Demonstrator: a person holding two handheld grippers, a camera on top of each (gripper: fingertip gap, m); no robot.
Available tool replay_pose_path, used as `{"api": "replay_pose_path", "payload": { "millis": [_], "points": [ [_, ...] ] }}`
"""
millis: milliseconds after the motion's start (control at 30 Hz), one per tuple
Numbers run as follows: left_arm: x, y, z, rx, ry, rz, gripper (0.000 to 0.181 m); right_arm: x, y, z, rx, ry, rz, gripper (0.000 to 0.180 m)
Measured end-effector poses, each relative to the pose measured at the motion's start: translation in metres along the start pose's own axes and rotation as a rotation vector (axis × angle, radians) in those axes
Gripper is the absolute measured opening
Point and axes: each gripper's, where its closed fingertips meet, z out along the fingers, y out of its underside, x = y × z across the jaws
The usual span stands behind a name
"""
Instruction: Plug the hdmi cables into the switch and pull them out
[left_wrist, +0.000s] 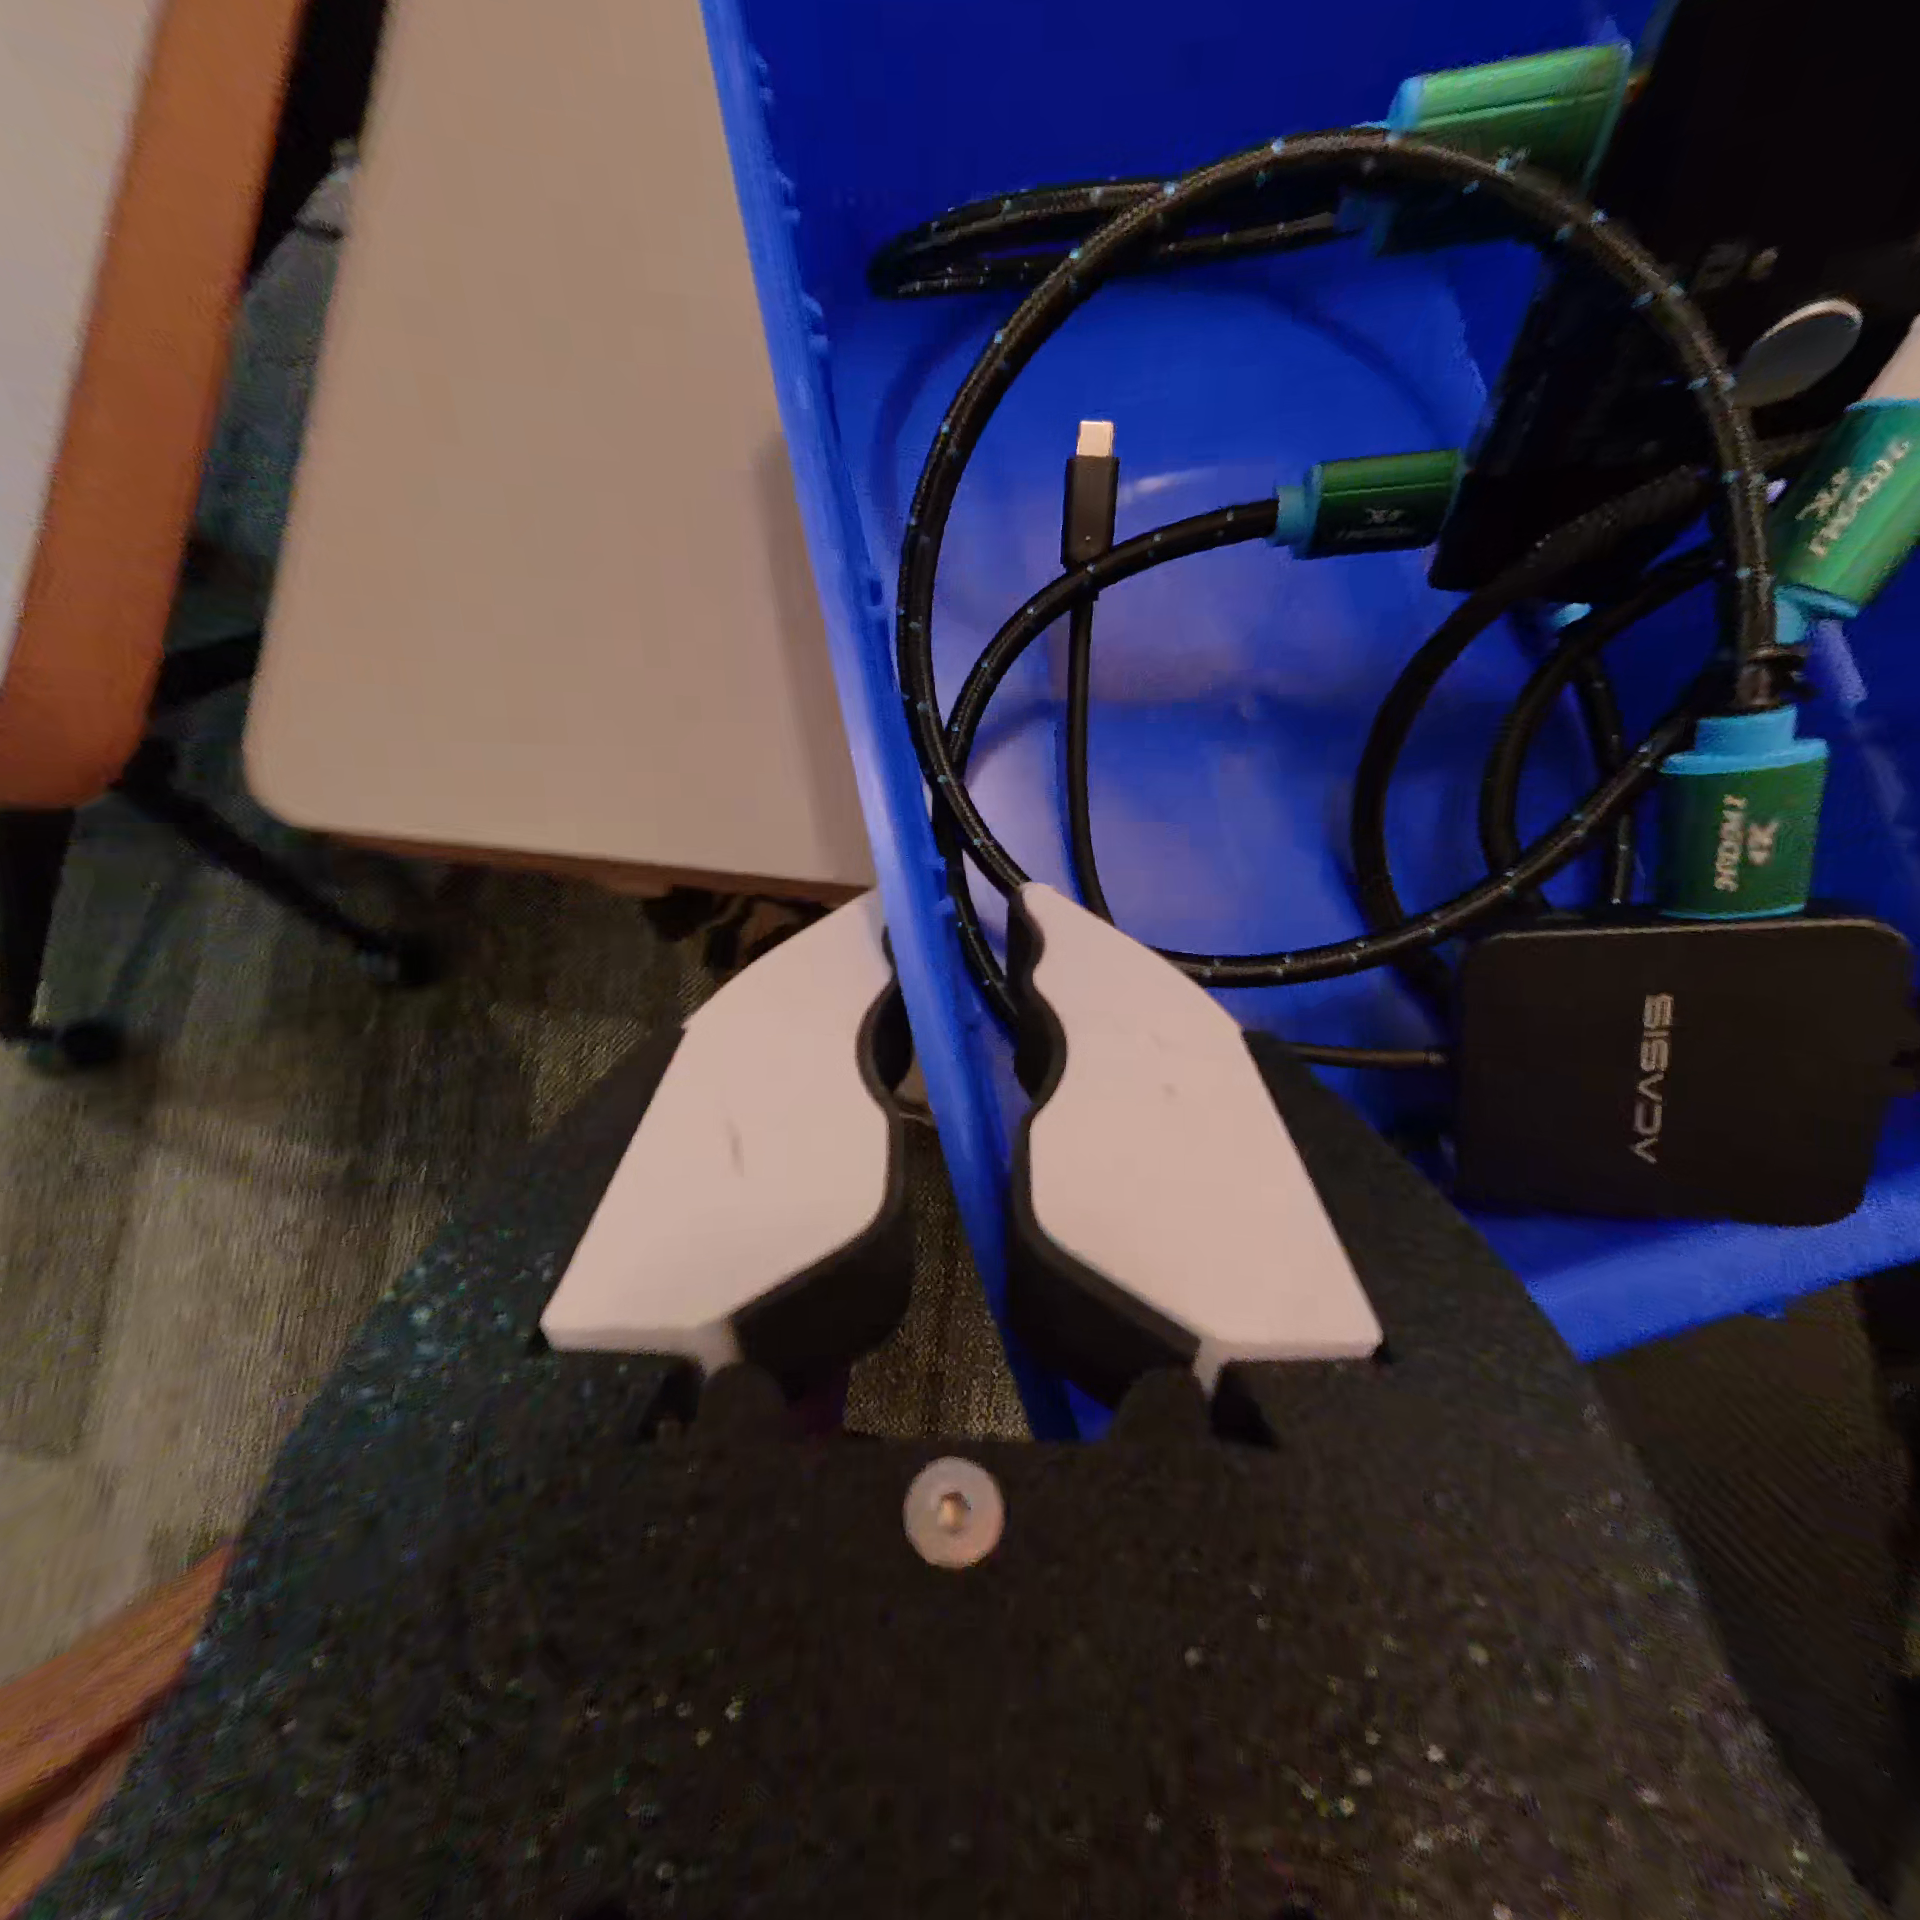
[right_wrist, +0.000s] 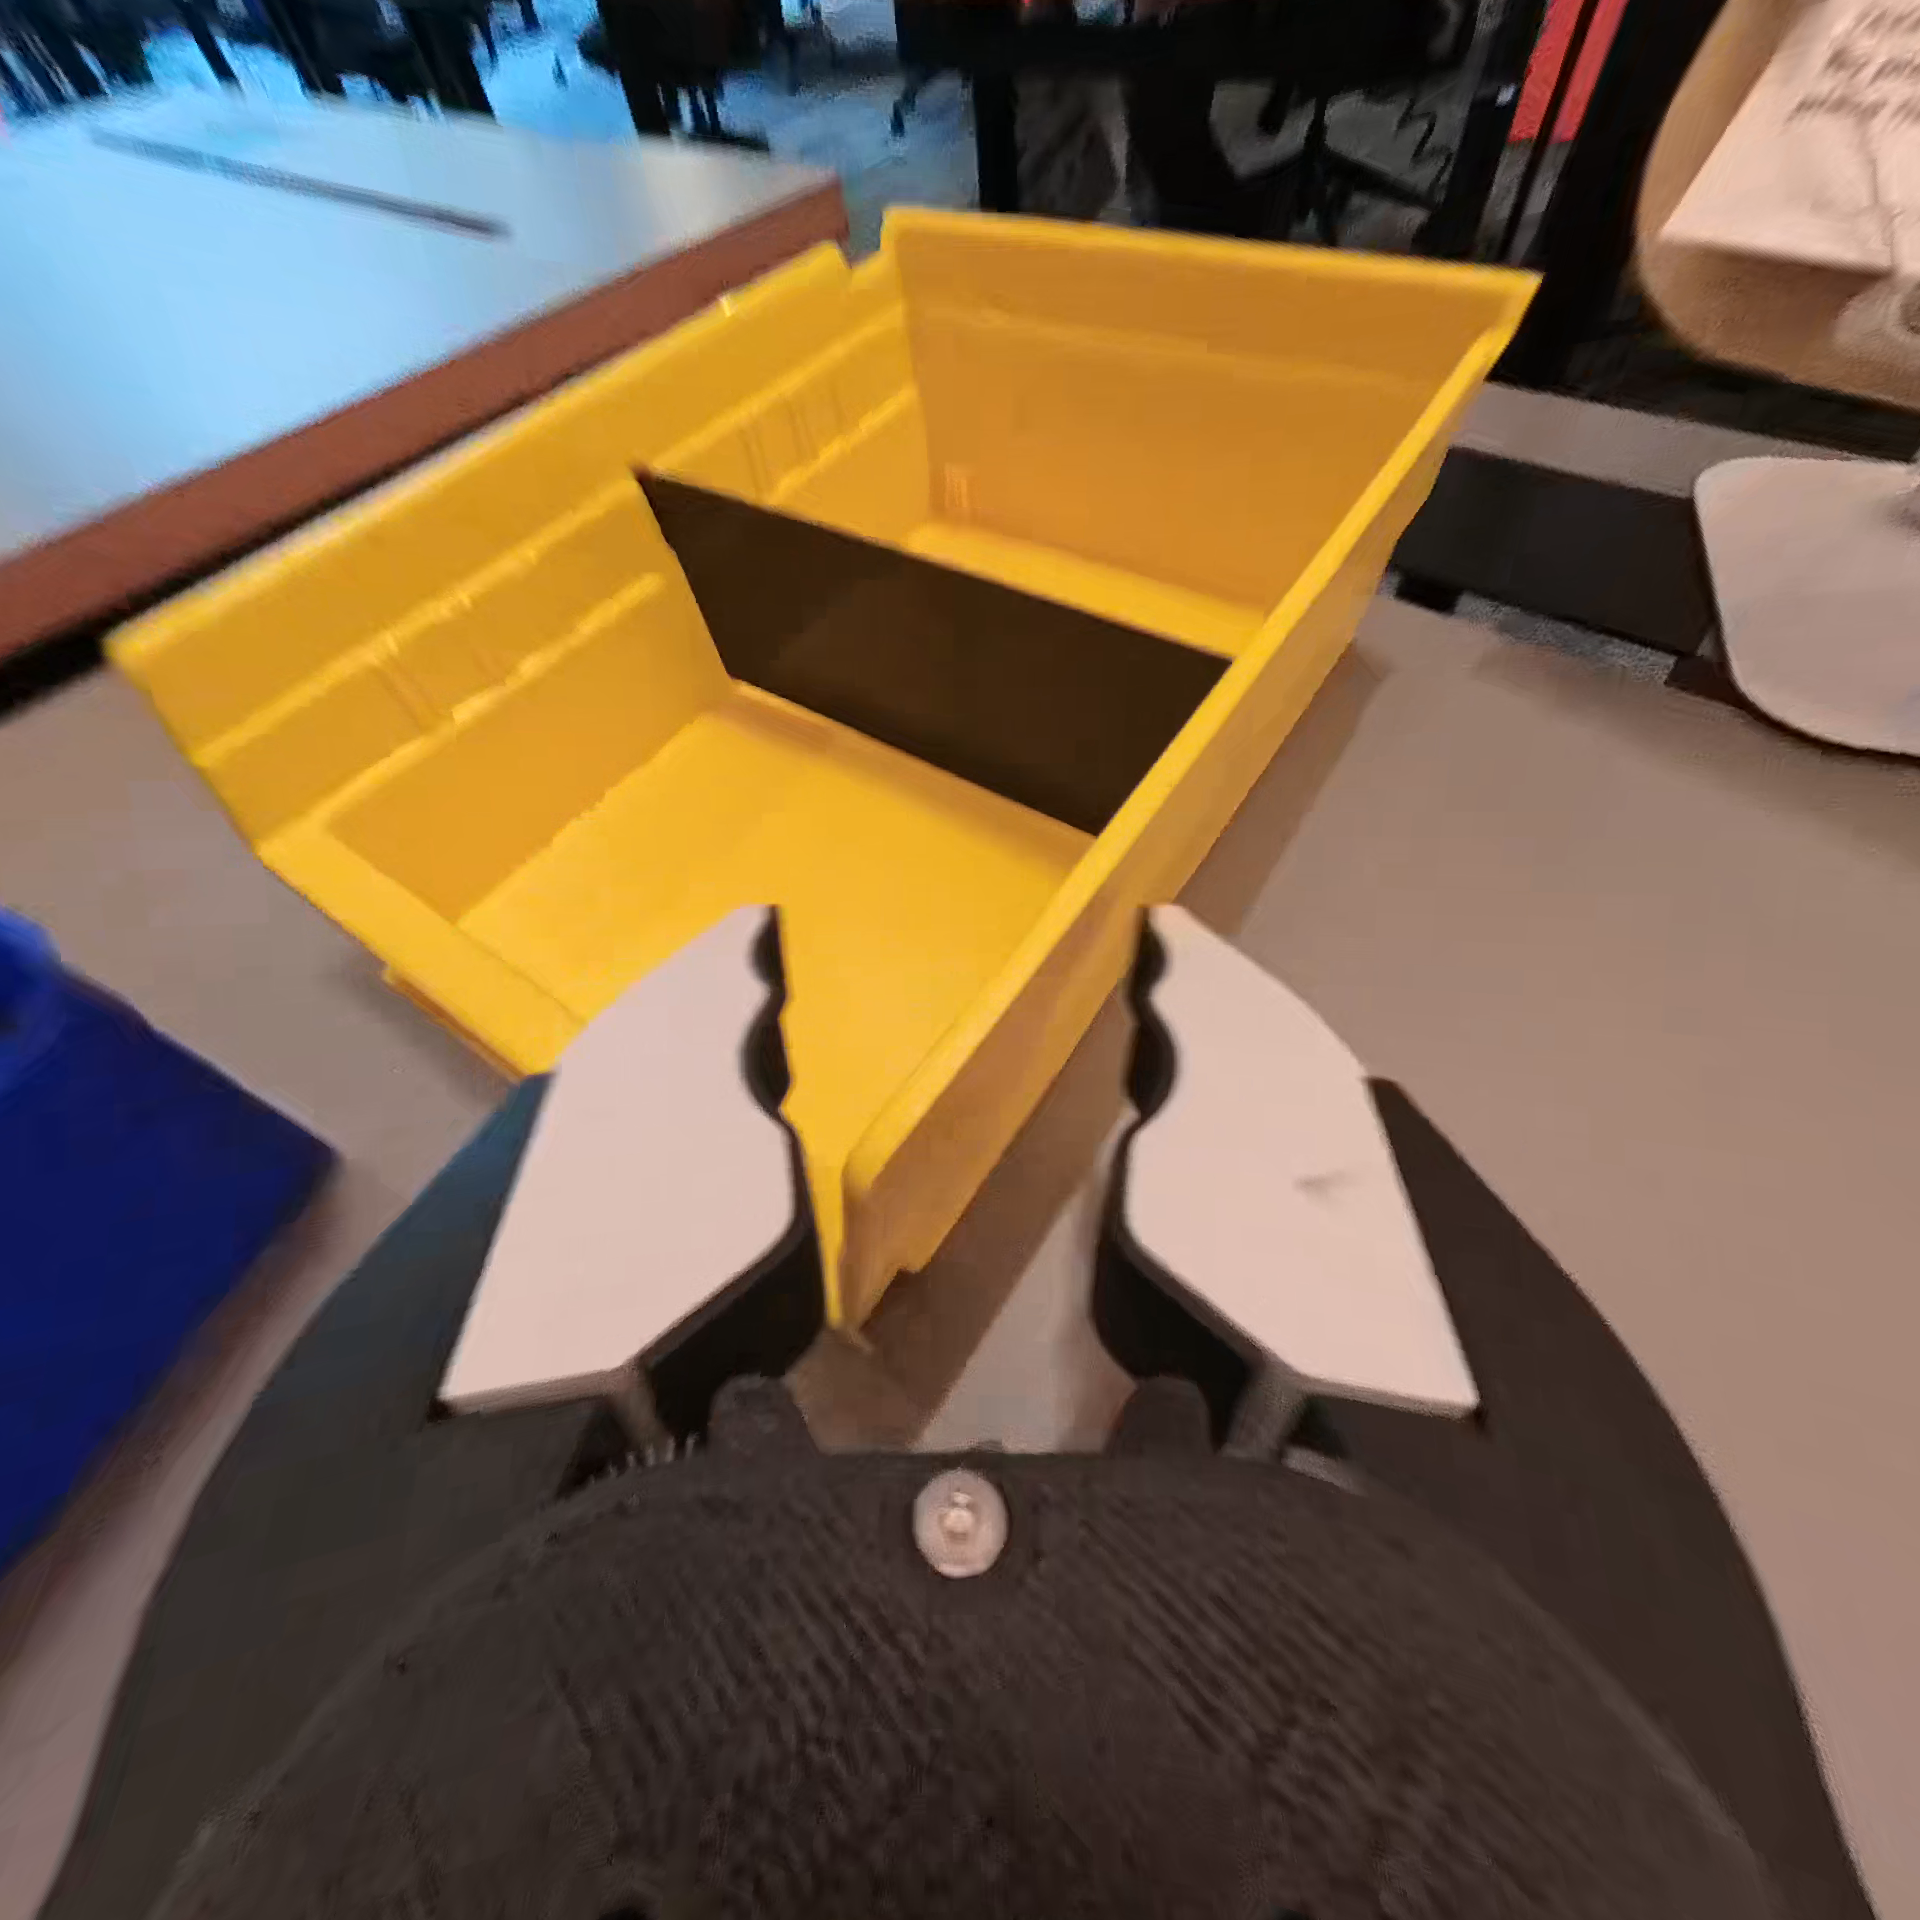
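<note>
Where blue bin (left_wrist: 831, 436) sits, five green plugs (left_wrist: 1377, 504), two switches (left_wrist: 1683, 1070).

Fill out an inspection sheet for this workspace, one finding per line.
Surface: grey table, bare where visible.
Job's things: black switch inside blue bin, a green-headed HDMI plug seated in its top edge.
Clutter: yellow bin with black divider, both compartments empty.
Grippers: left gripper closed on the blue bin's wall; right gripper open, straddling the yellow bin's side wall.
Cables: braided HDMI cables coiled loosely; thin USB-C lead.
Surroundings: carpet, neighbouring tables.
</note>
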Motion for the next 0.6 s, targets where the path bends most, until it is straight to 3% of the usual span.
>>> {"api": "replay_pose_path", "payload": {
  "millis": [33, 267, 433, 600],
  "points": [
    [-0.010, 0.003, 0.001, 0.000, -0.038, -0.031, 0.015, 0.000, 0.005, 0.005, -0.008, -0.007, -0.017, 0.055],
    [-0.045, 0.005, 0.022, 0.007, -0.175, -0.144, 0.013, 0.050, 0.009, -0.035, -0.021, 0.017, -0.033, 0.015],
    [-0.037, -0.019, 0.040, 0.015, -0.133, -0.101, 0.012, 0.100, 0.012, -0.128, 0.038, -0.068, -0.076, 0.005],
    [-0.016, -0.061, 0.071, 0.024, -0.062, -0.029, 0.013, 0.173, 0.039, -0.231, 0.045, 0.003, -0.119, 0.005]
  ]
}}
